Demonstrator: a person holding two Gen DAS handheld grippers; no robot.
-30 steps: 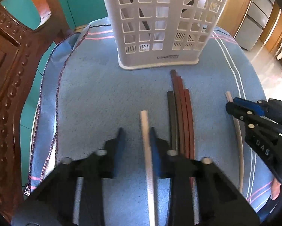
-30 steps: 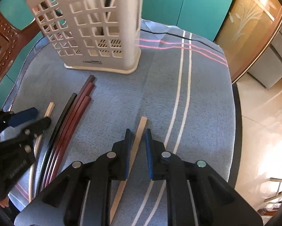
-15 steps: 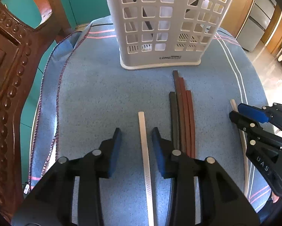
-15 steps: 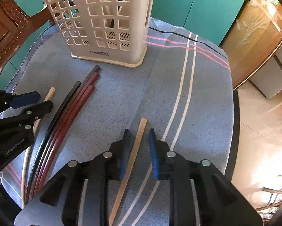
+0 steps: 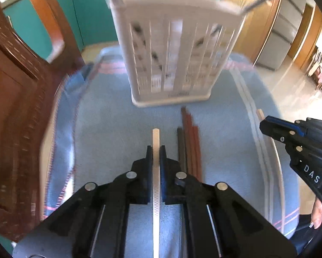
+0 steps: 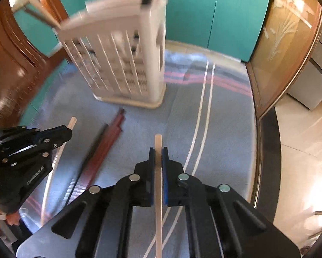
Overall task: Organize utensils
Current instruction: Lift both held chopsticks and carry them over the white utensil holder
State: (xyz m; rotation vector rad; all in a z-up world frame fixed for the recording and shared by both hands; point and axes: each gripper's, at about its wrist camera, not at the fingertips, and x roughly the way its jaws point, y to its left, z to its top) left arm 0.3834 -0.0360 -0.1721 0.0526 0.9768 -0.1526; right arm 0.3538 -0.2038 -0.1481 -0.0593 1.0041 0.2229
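While both views are smeared by blur, the main things still read clearly.

Left gripper: closed tight on a pale silvery chopstick, whose tip pokes out just past the fingertips; the shaft runs back between the fingers toward the camera.

Right gripper: pinched onto a light wooden chopstick, tip sticking out ahead of the blue pads, shaft running back down the middle of the view.

Each gripper from the other side: the right one shows at the right edge of the left view with the wooden tip ahead of it; the left one shows at the left edge of the right view with the pale tip ahead of it.

Basket: white slotted plastic holder, standing upright on the far part of the cloth, with dark sticks poking out of its top.

Loose chopsticks: one black and a few dark red, lying side by side on the cloth between the two grippers, tips pointing at the basket base and near it.

Cloth: blue, with white and pink stripes, covering the table.

Chair: carved brown wood, at the left side of the table.
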